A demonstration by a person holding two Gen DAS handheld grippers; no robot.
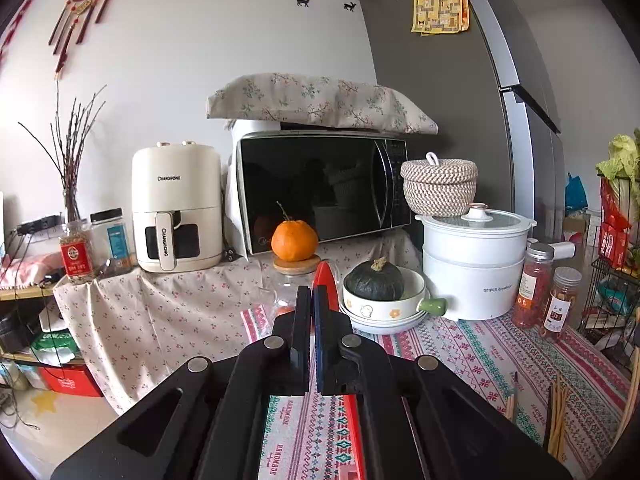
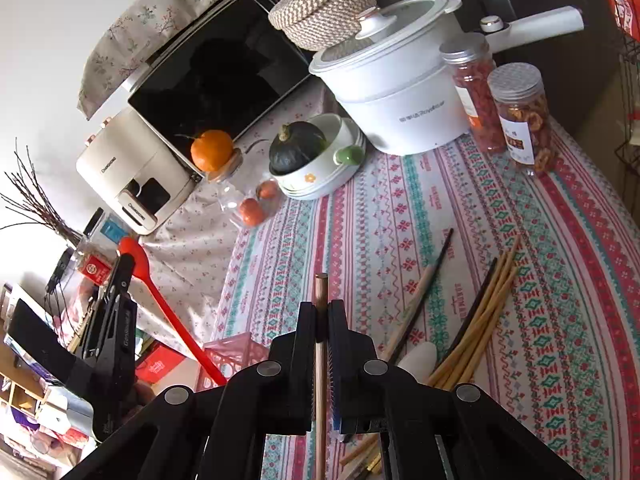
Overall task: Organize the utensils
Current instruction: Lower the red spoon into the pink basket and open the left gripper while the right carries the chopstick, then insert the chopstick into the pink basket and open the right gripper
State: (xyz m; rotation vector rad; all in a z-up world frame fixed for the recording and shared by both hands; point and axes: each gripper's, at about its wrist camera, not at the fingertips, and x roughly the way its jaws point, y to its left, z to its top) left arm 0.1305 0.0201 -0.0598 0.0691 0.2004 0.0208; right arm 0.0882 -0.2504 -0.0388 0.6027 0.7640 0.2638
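My left gripper [image 1: 311,294] is shut on a red silicone spatula [image 1: 325,278]; its red blade sticks up above the fingertips and its handle runs down under the jaws. In the right wrist view the spatula [image 2: 138,256] rises from the left gripper [image 2: 125,266] at the left. My right gripper [image 2: 321,310] is shut on a brown wooden chopstick [image 2: 321,286], held upright above the patterned tablecloth [image 2: 400,208]. Several loose chopsticks [image 2: 486,304] lie on the cloth to the right. A pink slotted basket [image 2: 230,350] sits just left of the right gripper.
A bowl holding a dark green pumpkin [image 1: 376,280], a white electric pot [image 1: 474,264], two snack jars [image 1: 534,284], a glass jar topped by an orange [image 1: 294,240], a microwave [image 1: 320,188] and an air fryer [image 1: 176,208] line the back. A wire rack [image 1: 616,280] stands right.
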